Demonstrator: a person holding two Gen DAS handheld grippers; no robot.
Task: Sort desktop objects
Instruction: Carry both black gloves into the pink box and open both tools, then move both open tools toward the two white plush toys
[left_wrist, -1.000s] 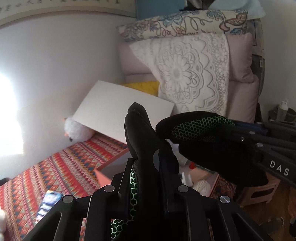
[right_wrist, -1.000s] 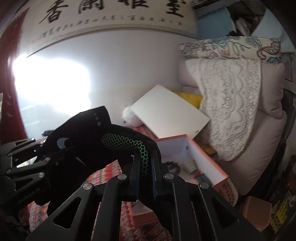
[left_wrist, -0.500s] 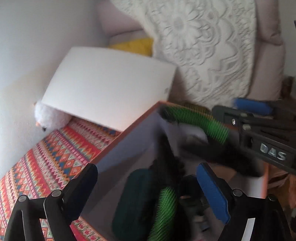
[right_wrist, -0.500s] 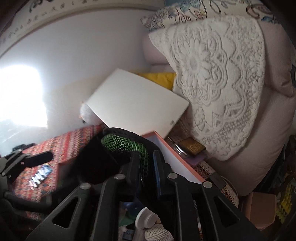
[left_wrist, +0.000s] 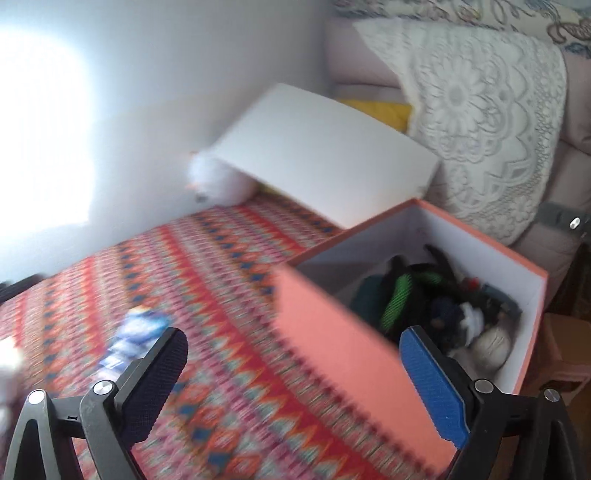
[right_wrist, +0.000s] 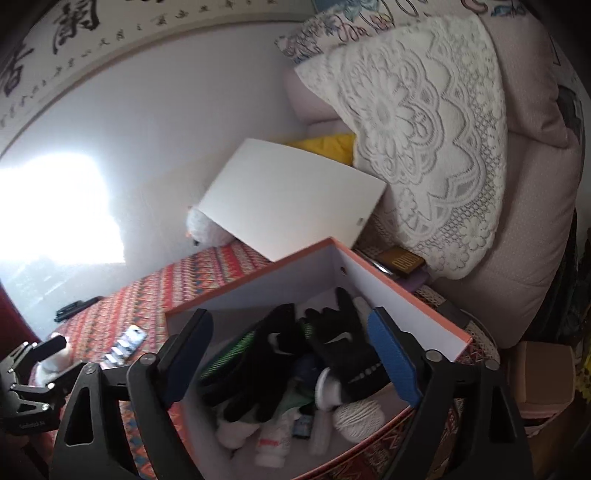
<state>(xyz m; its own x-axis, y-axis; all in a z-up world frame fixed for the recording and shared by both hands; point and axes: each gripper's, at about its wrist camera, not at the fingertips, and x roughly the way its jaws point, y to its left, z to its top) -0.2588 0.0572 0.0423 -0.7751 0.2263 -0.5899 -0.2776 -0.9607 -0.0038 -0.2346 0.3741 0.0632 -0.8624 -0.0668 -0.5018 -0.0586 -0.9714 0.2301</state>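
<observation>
While both claws hang spread and empty, a slick, light blister pack (right_wrist: 123, 345) lies flat on the worktop (left_wrist: 207, 266) left of the box (right_wrist: 406, 295); inside the box, soft limp gloves (right_wrist: 295, 347) invite a cuff pinch.

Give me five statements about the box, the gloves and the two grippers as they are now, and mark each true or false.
1. The black gloves lie inside the orange box. True.
2. The right gripper is shut on a glove. False: it is open and empty.
3. The left gripper is open. True.
4. The box is closed with a lid. False: its top is open.
5. A ball of white string sits in the box. True.
</observation>
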